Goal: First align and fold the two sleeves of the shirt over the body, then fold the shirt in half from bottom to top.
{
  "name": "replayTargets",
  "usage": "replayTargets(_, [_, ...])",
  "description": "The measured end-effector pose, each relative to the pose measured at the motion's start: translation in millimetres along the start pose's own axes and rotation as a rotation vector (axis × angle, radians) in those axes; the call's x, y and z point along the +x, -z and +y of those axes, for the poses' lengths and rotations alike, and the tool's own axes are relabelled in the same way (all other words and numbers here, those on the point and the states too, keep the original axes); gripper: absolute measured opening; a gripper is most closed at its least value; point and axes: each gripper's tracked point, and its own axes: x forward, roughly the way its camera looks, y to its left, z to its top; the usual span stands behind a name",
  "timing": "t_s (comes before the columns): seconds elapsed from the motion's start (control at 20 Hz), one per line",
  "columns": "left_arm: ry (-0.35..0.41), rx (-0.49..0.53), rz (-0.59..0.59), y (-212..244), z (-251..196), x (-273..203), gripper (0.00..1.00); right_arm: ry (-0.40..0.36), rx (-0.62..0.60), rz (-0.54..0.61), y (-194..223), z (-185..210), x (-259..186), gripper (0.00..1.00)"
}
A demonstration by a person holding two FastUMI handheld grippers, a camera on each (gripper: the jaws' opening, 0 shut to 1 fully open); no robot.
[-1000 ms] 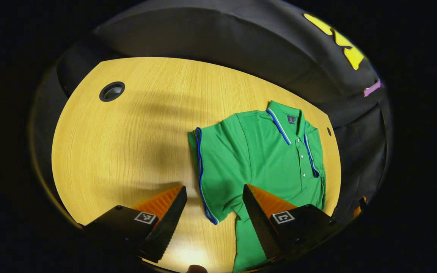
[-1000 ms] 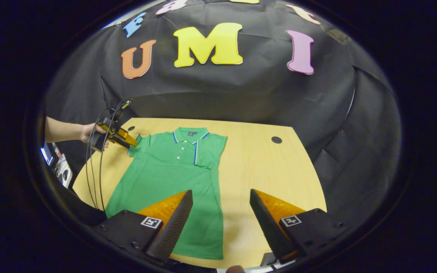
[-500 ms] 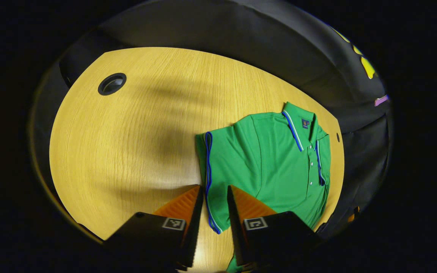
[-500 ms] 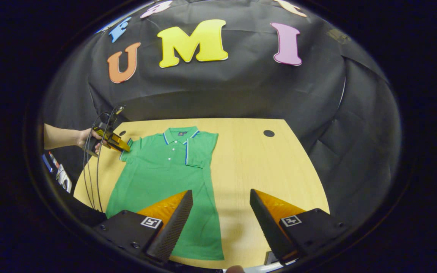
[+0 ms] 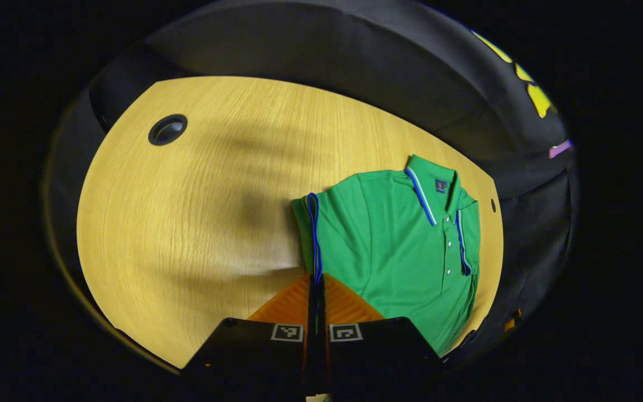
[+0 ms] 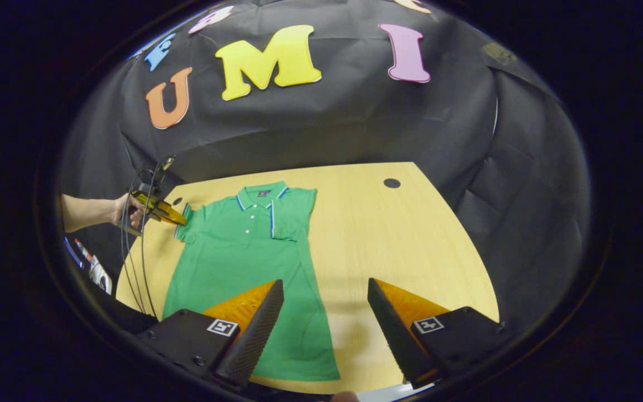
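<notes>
A green polo shirt (image 6: 243, 251) with blue-and-white trim lies flat on the wooden table (image 6: 388, 240). In the right gripper view its far-side sleeve (image 6: 294, 215) is folded over the body. The other sleeve (image 5: 313, 237) has its blue-trimmed cuff pinched and raised by my left gripper (image 5: 316, 282), which is shut on it. The same gripper (image 6: 173, 216) appears at the shirt's left shoulder in the right gripper view, held by a hand (image 6: 126, 209). My right gripper (image 6: 326, 293) hovers open above the shirt's lower right hem, holding nothing.
Round cable holes sit in the tabletop (image 5: 167, 129) (image 6: 392, 182). Black cables (image 6: 137, 262) hang from the left gripper past the table's left edge. Bare wood stretches to the right of the shirt (image 6: 411, 245). The black cloth wall (image 6: 321, 128) closes the back.
My left gripper's fingers closed from wide open onto the sleeve's cuff, and the cuff now stands lifted. The right gripper stayed open and drifted slightly.
</notes>
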Motion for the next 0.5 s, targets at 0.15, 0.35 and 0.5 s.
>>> replayTargets(0.15, [0.020, 0.026, -0.024, -8, -22, -13, 0.04, 0.011, 0.013, -0.034, -6, -1, -2, 0.93])
replayTargets(0.35, [0.015, 0.057, -0.047, -20, -53, -27, 0.03, 0.008, -0.003, -0.059, -7, 0, -11, 0.93])
replayTargets(0.5, [0.032, 0.063, -0.052, -28, -83, -32, 0.03, -0.011, 0.022, -0.077, -10, 1, -16, 0.93])
